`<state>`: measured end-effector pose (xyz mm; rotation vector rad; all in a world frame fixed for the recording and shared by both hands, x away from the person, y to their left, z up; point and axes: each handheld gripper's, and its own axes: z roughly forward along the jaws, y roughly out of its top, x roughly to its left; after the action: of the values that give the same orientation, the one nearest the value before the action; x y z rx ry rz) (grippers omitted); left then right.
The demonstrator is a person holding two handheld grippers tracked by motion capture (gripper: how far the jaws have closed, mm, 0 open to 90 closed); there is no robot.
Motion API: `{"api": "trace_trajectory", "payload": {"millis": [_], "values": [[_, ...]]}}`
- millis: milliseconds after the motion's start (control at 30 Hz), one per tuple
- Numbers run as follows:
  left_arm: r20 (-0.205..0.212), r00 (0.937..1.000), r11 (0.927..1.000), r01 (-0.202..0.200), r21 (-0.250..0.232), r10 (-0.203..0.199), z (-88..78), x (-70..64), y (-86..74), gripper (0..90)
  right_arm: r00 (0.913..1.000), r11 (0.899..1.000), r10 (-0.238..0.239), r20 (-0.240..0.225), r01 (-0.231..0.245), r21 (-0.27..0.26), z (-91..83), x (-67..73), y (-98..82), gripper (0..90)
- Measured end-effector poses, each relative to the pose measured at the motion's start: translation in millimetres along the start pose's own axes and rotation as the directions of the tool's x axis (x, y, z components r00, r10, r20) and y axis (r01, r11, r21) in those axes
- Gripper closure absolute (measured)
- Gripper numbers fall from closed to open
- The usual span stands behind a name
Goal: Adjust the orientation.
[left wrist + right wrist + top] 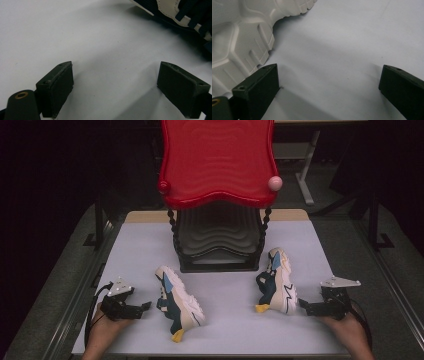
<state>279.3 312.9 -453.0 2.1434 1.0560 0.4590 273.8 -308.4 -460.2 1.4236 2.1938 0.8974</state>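
My table [150,245] has a pale, matte top with a strip of bare wood along its far edge, and the room around it lies dark, with grey floor at both sides and another table's white leg [305,185] far back. A two-tier rack stands at the far middle, red tray [217,160] above a black one [217,242]. My left claw [146,305] rests low near the table's left front, released, jaws wide, just beside the left shoe [179,302]. My right claw [303,303] is likewise spread, close by the right shoe [276,281], whose pale sole [239,35] fills its view's left.
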Motion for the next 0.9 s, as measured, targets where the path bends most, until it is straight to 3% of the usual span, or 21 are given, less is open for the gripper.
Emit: {"api": "trace_trajectory", "payload": {"millis": [300,467,533,733,900], "values": [[-0.006,1.0,1.0,0.006,-0.003,-0.006,-1.3,0.7,0.3,17.2,1.0,1.0,0.0,0.0,0.0,0.0,0.0,-0.1,0.0,2.1],[-0.03,0.9995,0.9999,0.013,-0.009,-0.013,-10.8,1.7,4.0,39.9,1.0,1.0,0.0,0.001,0.0,0.001,0.1,0.2,0.1,2.0],[-0.036,0.9993,0.9989,0.005,-0.046,-0.007,-16.2,1.7,11.7,51.2,1.0,1.0,0.0,0.001,0.0,0.001,0.1,0.1,0.1,2.1],[-0.026,0.9995,0.9965,0.014,-0.083,-0.016,-13.7,8.5,32.2,87.5,1.0,1.0,0.0,0.001,0.0,0.001,0.1,0.1,0.1,2.1],[-0.016,0.9993,0.9924,0.032,-0.119,-0.034,-2.7,21.2,54.5,90.0,1.0,1.0,0.0,0.001,0.0,0.001,0.1,0.2,0.1,2.0]]}}
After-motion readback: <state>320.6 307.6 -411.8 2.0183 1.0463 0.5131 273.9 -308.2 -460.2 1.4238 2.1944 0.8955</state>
